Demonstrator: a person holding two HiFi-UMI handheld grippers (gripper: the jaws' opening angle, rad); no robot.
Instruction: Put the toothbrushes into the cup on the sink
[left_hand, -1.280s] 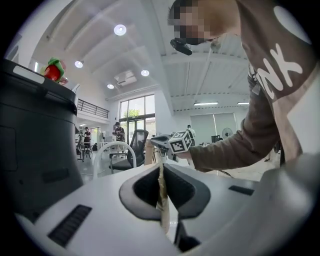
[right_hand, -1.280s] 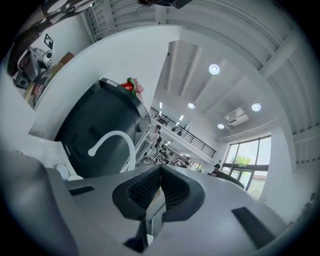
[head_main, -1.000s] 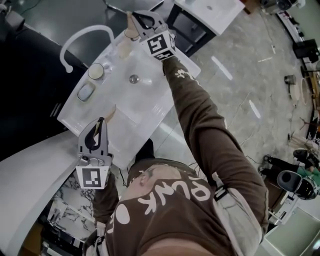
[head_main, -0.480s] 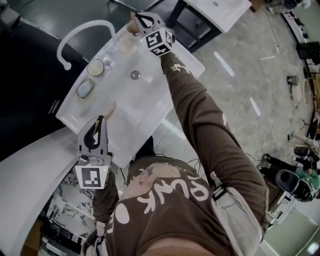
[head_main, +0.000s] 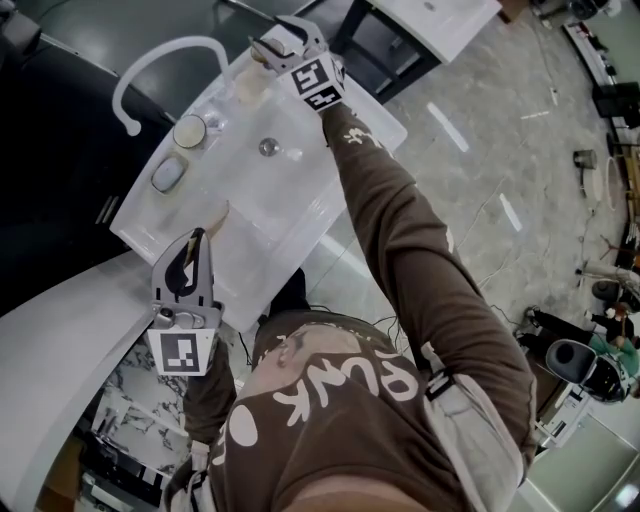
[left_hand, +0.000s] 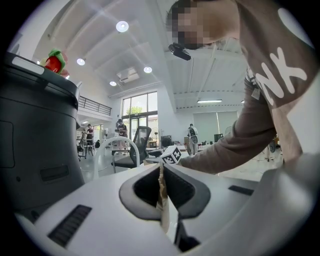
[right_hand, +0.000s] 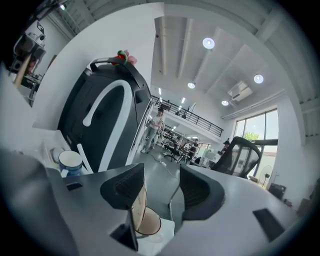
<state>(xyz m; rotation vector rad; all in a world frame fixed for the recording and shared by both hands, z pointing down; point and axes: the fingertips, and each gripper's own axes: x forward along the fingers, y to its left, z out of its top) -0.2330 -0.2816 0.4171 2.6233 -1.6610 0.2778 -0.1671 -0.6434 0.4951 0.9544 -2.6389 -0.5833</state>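
At the sink's far corner, my right gripper hangs just over the clear cup. Its jaws have just been opening and now stand apart. A tan wooden toothbrush stands in the cup between them and leans along the left jaw. My left gripper waits over the near rim of the white sink, shut on a second wooden toothbrush whose end pokes out past the fingertips.
A white arched faucet rises at the sink's back edge. Beside it stand a blue-and-white mug and a soap dish. The drain lies in the basin. A dark cabinet stands behind, with grey floor to the right.
My right gripper has come down onto the cup and its jaws have opened, letting go of the toothbrush. The left gripper has stayed where it was.
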